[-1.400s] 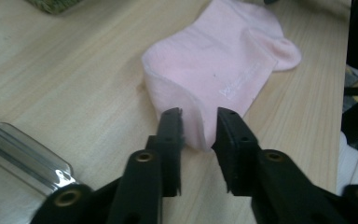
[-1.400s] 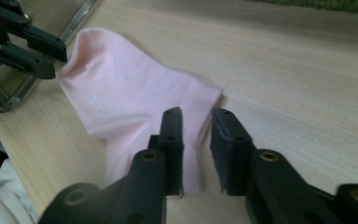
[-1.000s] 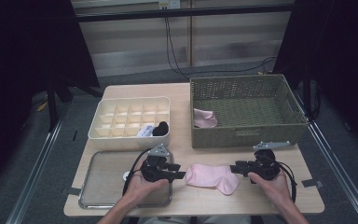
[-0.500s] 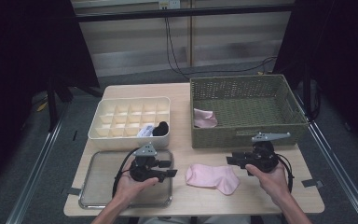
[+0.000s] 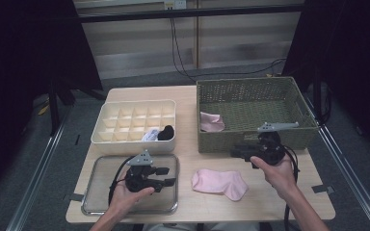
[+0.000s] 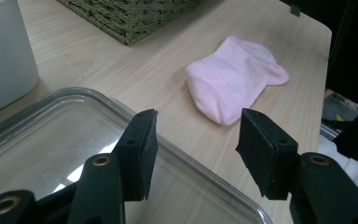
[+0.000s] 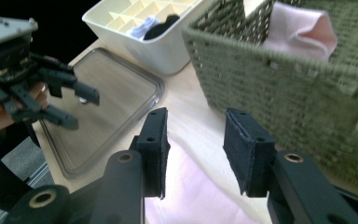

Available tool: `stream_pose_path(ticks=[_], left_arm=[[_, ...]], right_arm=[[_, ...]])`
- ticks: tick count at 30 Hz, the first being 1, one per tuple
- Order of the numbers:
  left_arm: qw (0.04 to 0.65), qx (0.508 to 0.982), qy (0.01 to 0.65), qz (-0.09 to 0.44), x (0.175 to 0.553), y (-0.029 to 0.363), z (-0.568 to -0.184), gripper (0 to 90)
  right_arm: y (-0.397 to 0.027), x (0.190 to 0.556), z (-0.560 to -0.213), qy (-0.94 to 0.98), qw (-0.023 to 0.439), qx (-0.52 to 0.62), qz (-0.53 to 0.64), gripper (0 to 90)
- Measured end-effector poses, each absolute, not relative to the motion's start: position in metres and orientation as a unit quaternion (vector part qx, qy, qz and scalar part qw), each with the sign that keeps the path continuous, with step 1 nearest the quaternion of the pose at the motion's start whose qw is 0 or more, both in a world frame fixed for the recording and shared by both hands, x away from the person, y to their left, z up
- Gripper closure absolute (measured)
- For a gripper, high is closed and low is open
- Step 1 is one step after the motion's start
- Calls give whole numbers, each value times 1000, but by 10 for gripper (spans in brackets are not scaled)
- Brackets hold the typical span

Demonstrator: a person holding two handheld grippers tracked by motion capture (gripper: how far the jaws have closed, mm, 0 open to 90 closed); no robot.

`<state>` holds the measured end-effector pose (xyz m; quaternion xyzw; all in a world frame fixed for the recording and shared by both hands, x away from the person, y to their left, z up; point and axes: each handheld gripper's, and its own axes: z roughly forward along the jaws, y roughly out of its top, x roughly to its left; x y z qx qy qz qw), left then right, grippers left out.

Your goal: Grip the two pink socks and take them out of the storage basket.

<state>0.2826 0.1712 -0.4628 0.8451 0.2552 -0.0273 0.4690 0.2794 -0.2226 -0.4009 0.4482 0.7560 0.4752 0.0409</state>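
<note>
Now both grippers hang open over the table, with the pale pink sock (image 5: 219,183) lying loose between them.

Flat on the light wooden table (image 5: 192,139), the sock sits just beside the clear plastic tray (image 5: 96,204). Over that tray the left gripper (image 5: 169,176) has just been spreading its jaws, nothing between them. Raised before the green woven basket (image 5: 221,144), the right gripper (image 5: 235,154) holds its jaws apart, empty. Behind stands a cream compartment box (image 5: 125,144).

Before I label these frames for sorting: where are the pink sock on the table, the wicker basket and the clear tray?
pink sock (image 5: 217,183), high view, middle of its body
wicker basket (image 5: 255,135), high view, front wall
clear tray (image 5: 103,166), high view, bare left part
</note>
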Motion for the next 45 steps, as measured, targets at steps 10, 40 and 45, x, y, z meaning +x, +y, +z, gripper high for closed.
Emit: stream_pose_path(ticks=[10,40,45], left_arm=[[466,846,256,-33,278,181,-463,434],[486,836,253,-31,276,190,-461,387],[491,832,255,-35,277,191,-461,375]], right_arm=[[-218,314,-381,758,50,441,479,600],[-211,406,-383,770,48,467,433,576],[-209,418,-387,771,49,471,426,566]])
